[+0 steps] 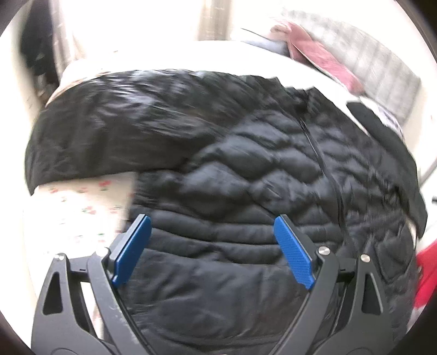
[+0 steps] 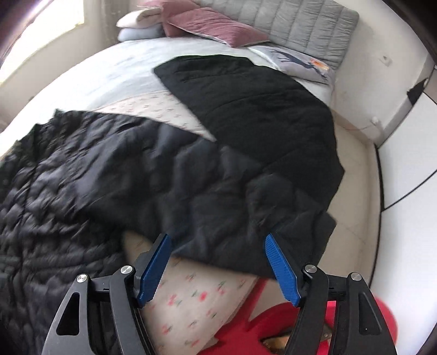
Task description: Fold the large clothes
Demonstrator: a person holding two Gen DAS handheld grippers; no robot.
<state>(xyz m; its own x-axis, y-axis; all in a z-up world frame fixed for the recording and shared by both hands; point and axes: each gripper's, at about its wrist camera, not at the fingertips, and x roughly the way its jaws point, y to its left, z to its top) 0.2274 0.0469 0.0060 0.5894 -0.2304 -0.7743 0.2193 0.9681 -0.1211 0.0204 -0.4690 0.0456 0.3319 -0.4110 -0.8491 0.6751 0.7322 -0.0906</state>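
1. A black quilted puffer jacket (image 1: 245,169) lies spread across a bed with a white, red-flowered sheet (image 1: 82,202), its zip running from the near edge of the bed up toward the headboard end in the left wrist view.

2. The left gripper (image 1: 213,240) hangs above the jacket's lower body panel with its blue pads well apart and nothing between them.

3. The right gripper (image 2: 217,262) also stands with its pads apart and holds nothing; it sits over the near edge of the bed, where the sheet shows bare, with a red object on the floor side (image 2: 273,322) just below it.

4. The relation that matters: one black sleeve (image 2: 245,109) stretches away from the right gripper, its long axis slanting from the jacket's shoulder toward the far right corner of the bed, where a grey quilted pad (image 2: 300,24) and a pink pillow (image 2: 213,24) lie.

5. The nearest black fabric to the right gripper is the jacket's side hem, just ahead of its fingertips; the sleeve end lies well beyond.

6. My judgement: the right hand is the nearer one to that sleeve, so the next fold likely calls for it to reach forward, pinch the sleeve, and bring it across the body, while the left steadies the panel beneath it.

7. Both views are blurred, so fine fabric edges are uncertain.
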